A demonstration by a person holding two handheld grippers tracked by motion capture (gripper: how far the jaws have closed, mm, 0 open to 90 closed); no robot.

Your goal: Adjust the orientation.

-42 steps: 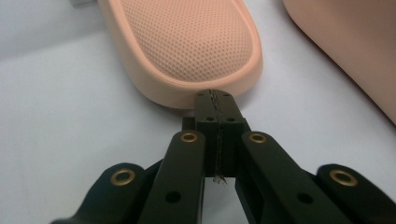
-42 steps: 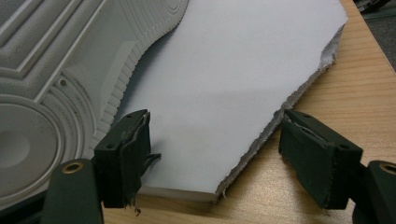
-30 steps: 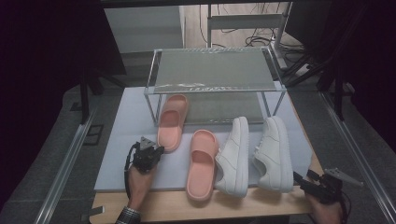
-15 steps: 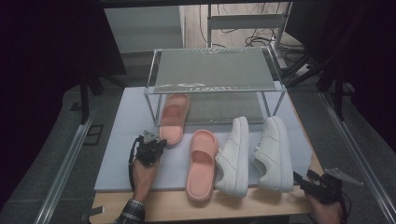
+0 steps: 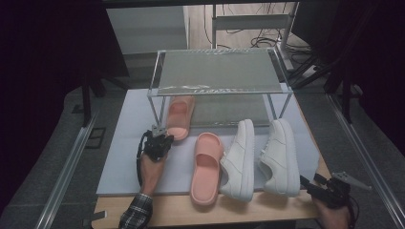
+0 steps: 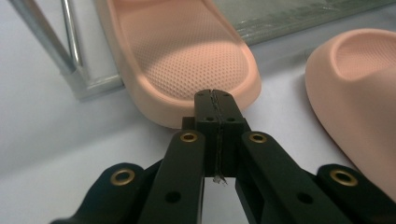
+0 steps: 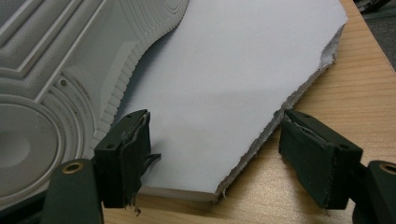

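— Wooden surface [image 5: 267, 210] under a pale grey mat [image 5: 129, 157], dark room all round, cables on the floor at the far side. What do you get from the high view?

— A clear-topped metal rack [image 5: 217, 71] stands at the far part of the mat. One pink slide [image 5: 180, 116] lies partly under its left end; a second pink slide [image 5: 206, 167] lies nearer, and right of that two white sneakers [image 5: 239, 160] [image 5: 281, 155] lie side by side. The left tongs [image 5: 160, 138] sit just near the heel of the far pink slide, the hand [image 5: 152, 169] and a checked sleeve [image 5: 136, 217] coming up from the near edge. The right tongs [image 5: 310, 183] are at the near right corner, just beside the right sneaker's heel.

— And the left gripper view?

— The left tongs [image 6: 215, 95] are pressed together, nothing between them, tips right at the heel rim of the pink slide [image 6: 187, 56]; I cannot tell whether they touch it. The rack's leg [image 6: 51, 46] is at the left, the second slide [image 6: 359, 88] at the right.

— Right gripper view?

— The right tongs [image 7: 215, 156] stand wide apart, empty, straddling the ragged corner of the mat [image 7: 233, 79] where it meets the wood [image 7: 345, 84]. The white sneaker [image 7: 51, 79] is close on the left.
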